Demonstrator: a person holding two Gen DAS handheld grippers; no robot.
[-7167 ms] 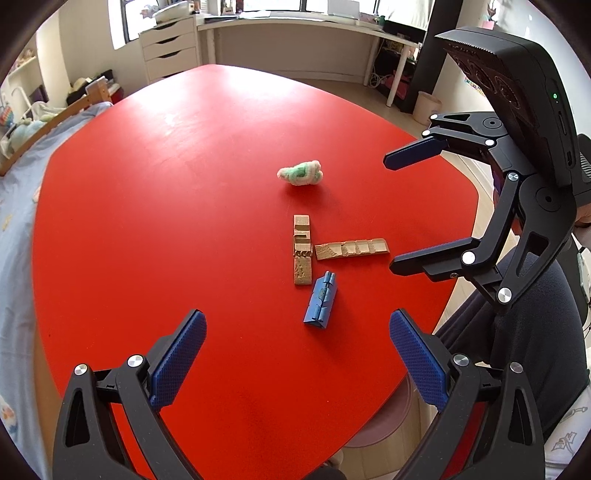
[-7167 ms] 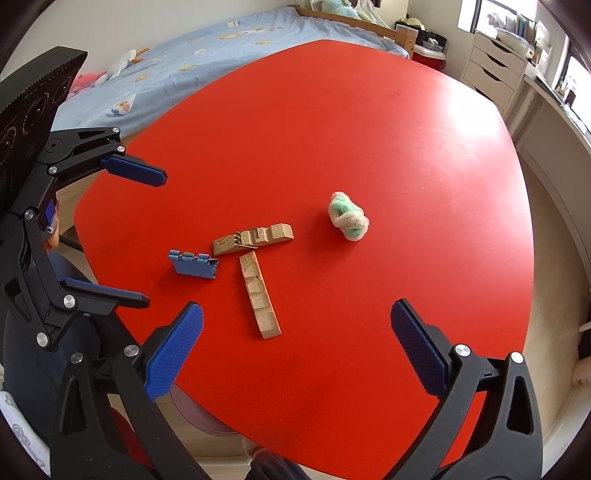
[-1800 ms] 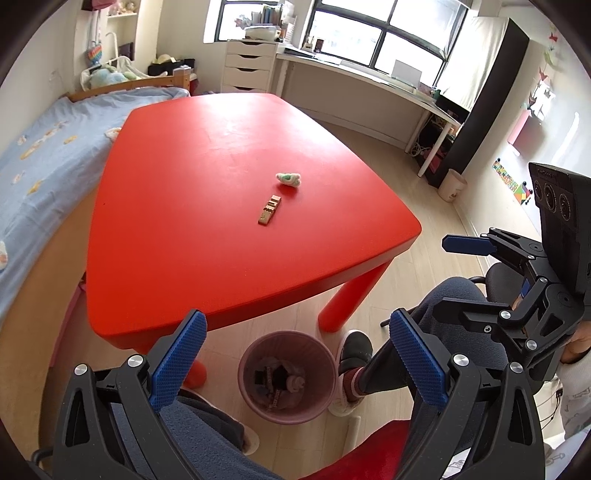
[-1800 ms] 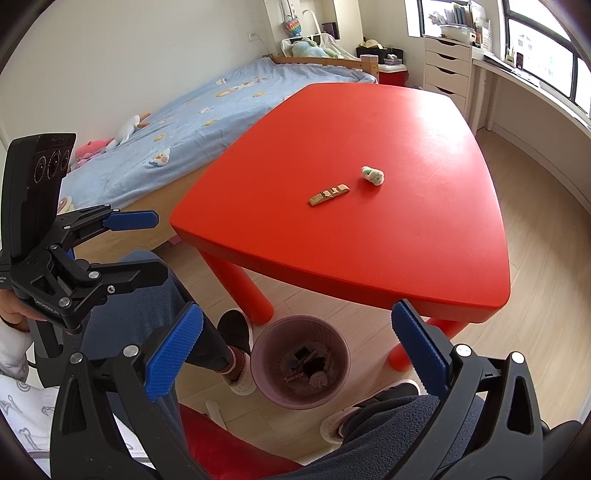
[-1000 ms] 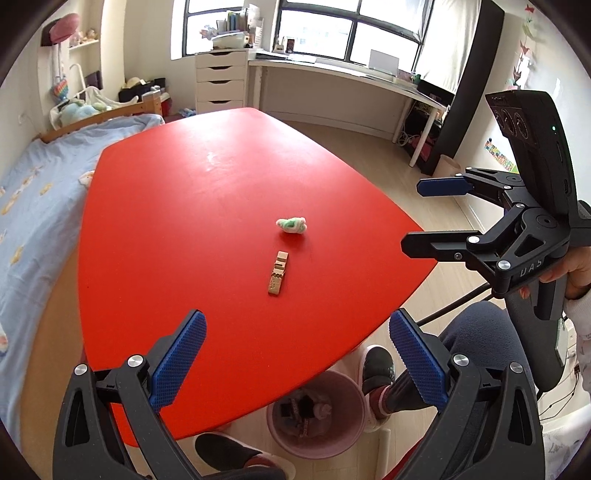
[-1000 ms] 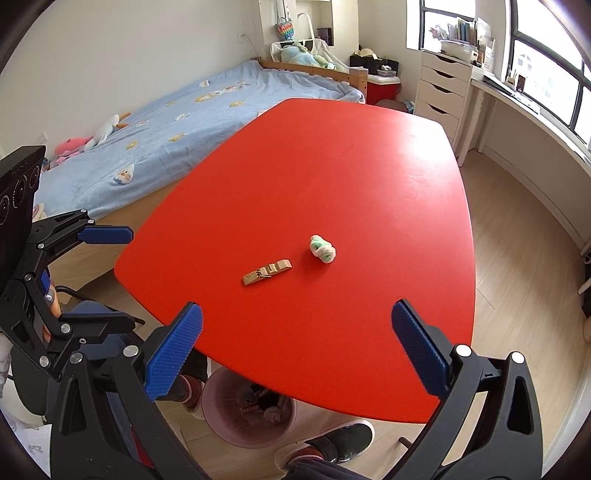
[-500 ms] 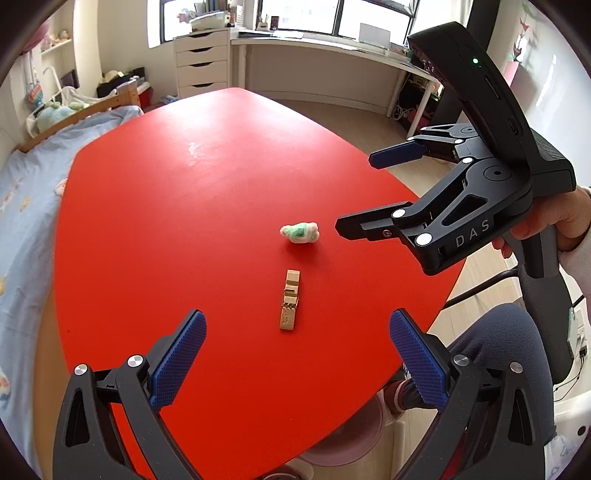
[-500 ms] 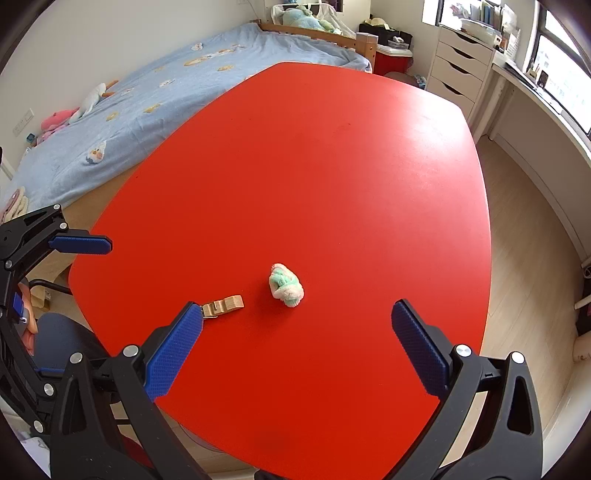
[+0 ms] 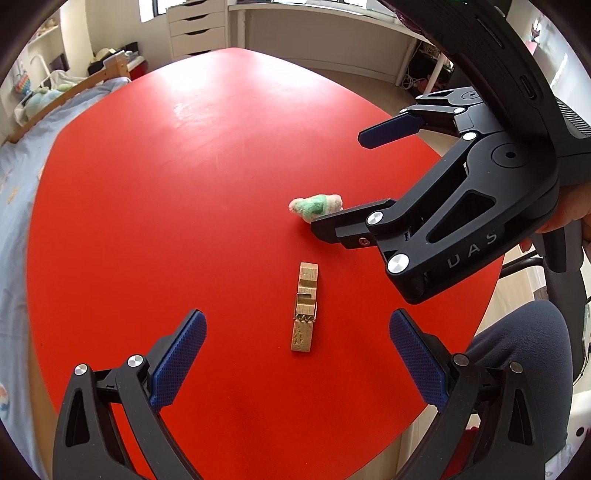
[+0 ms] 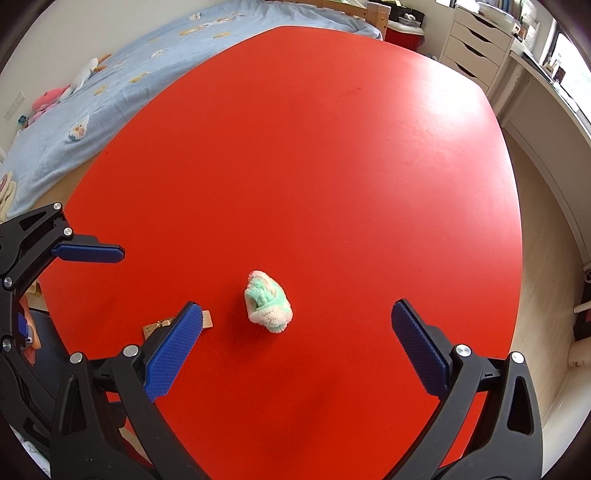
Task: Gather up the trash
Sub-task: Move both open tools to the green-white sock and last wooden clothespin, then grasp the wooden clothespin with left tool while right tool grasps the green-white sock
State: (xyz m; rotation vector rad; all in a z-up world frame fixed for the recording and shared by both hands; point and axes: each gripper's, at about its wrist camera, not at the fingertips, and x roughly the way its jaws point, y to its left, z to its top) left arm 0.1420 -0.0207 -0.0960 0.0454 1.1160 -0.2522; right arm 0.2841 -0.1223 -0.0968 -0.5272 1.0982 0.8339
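A wooden clothespin (image 9: 305, 311) lies on the red table (image 9: 155, 206), straight ahead of my open, empty left gripper (image 9: 297, 360). A crumpled green-and-white wad (image 9: 315, 205) lies just beyond it. My right gripper (image 9: 349, 186) is open and empty, with its lower finger beside the wad. In the right wrist view the wad (image 10: 268, 301) lies ahead between the open fingers of my right gripper (image 10: 297, 354). There the clothespin (image 10: 162, 325) is partly hidden behind the left finger, and my left gripper (image 10: 66, 280) shows at the left edge.
A bed with a blue cover (image 10: 122, 85) runs along the table's far side. White drawers (image 9: 197, 26) and a desk (image 9: 332, 22) stand by the window. The table edge (image 9: 480, 332) is close on the right, with a person's knee (image 9: 524, 354) beside it.
Both grippers have come back from the bin under the table and closed in low over the tabletop. The blue piece and second wooden piece seen earlier are gone from the table.
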